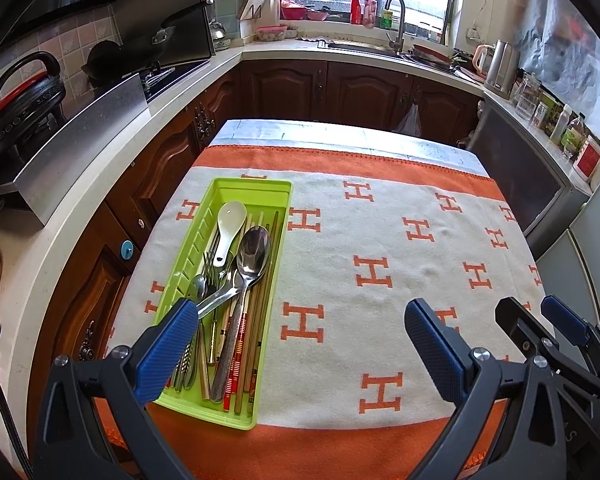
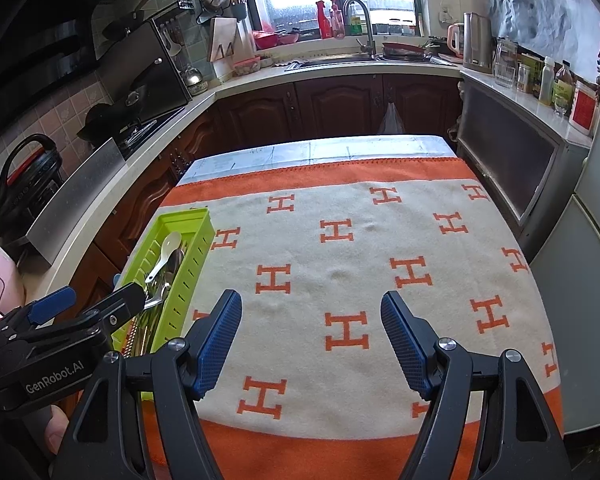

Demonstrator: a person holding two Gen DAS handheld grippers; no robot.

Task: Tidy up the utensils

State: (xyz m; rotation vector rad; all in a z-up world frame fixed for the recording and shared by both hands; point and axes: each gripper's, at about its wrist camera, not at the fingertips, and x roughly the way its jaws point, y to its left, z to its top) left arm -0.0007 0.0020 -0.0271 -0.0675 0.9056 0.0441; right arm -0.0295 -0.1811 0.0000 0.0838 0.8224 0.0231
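Note:
A green utensil tray [image 1: 256, 188] lies on the left of the table and holds a white ceramic spoon [image 1: 229, 224], a large steel spoon [image 1: 248, 264], a fork [image 1: 209, 270] and several chopsticks [image 1: 260, 304]. My left gripper [image 1: 300, 336] is open and empty, its left finger [image 1: 164, 356] over the tray's near left corner. The tray also shows in the right wrist view [image 2: 196, 256]. My right gripper [image 2: 311, 340] is open and empty above the cloth, right of the tray. The left gripper [image 2: 92, 312] shows at that view's left edge.
The table carries a cream and orange cloth [image 1: 380, 248] with H marks. Brown cabinets [image 1: 340, 88] and a white counter ring the table. A stove [image 1: 168, 76] stands left, a sink [image 1: 364, 46] at the back, jars [image 1: 556, 120] on the right.

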